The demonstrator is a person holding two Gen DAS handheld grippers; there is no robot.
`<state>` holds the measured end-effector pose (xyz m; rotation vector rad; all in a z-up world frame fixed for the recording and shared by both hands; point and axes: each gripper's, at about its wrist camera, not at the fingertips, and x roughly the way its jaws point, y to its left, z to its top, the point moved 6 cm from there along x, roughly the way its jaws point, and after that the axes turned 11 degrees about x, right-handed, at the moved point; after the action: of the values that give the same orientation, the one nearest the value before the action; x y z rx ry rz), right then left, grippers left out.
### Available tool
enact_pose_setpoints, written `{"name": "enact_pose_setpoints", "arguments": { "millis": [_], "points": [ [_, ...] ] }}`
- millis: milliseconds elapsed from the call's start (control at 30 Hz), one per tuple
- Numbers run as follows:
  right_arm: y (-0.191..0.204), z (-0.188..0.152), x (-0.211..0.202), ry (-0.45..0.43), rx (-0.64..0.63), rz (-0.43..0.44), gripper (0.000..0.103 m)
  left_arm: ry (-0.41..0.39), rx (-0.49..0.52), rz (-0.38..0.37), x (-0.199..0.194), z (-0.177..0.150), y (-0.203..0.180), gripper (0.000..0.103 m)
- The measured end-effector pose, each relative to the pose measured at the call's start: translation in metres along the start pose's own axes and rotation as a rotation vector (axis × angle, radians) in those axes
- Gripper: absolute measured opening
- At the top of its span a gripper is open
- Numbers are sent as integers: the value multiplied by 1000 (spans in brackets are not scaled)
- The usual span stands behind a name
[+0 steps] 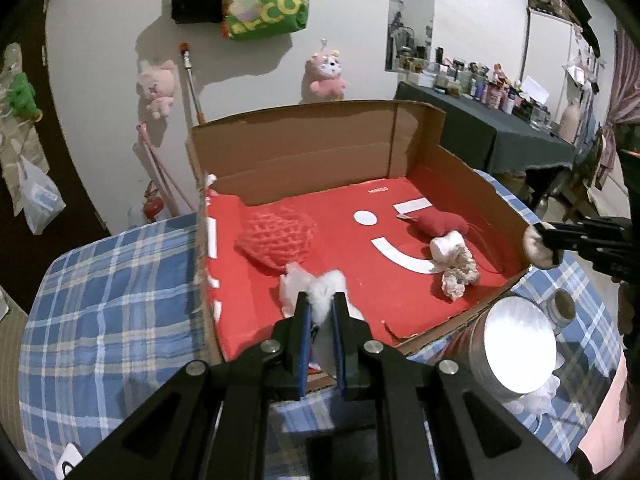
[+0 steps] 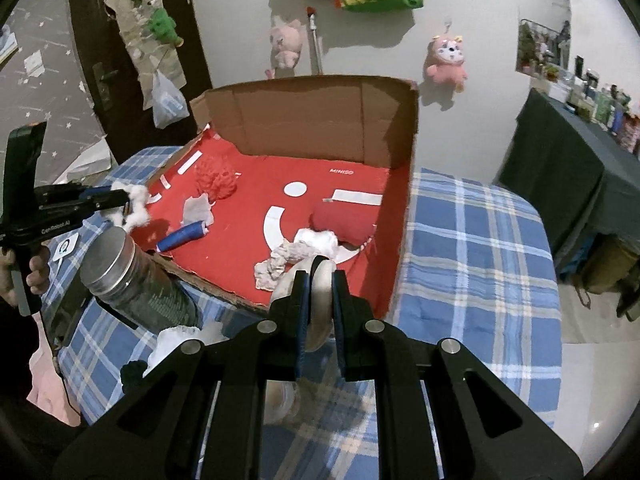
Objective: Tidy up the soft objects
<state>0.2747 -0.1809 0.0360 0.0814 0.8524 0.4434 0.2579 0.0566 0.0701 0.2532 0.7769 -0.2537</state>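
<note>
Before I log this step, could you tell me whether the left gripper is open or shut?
Shut: the left gripper is clamped on a white cotton tuft, which bulges out above its fingertips, over the near edge of the red-lined cardboard box.

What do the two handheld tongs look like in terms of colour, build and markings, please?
Both the left tongs and the right tongs are matte black, with angular linkage arms joined by round silver pivot pins and flat fingers lined with blue pads. Seen from the right wrist camera, the left unit carries white "GenRobot.AI" lettering and a white tag on its pistol-style handle. No cables show.
</note>
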Motion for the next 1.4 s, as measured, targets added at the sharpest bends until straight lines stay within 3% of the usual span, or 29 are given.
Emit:
{"name": "enact_pose_setpoints", "arguments": {
  "millis": [300,567,733,1200,1400],
  "points": [
    [6,3,30,86,-56,-8,11,59,62,-48,29,9,-19,10],
    [11,3,61,159,-160,-103,11,132,66,-164,57,8,-32,10],
    [17,-4,78,220,-249,-162,11,175,73,-177,71,3,-30,10],
    [17,12,102,331,-138,41,11,215,39,-168,88,-2,-15,11],
    [14,11,109,354,-123,53,11,222,49,-164,87,-3,-15,11]
  ]
}}
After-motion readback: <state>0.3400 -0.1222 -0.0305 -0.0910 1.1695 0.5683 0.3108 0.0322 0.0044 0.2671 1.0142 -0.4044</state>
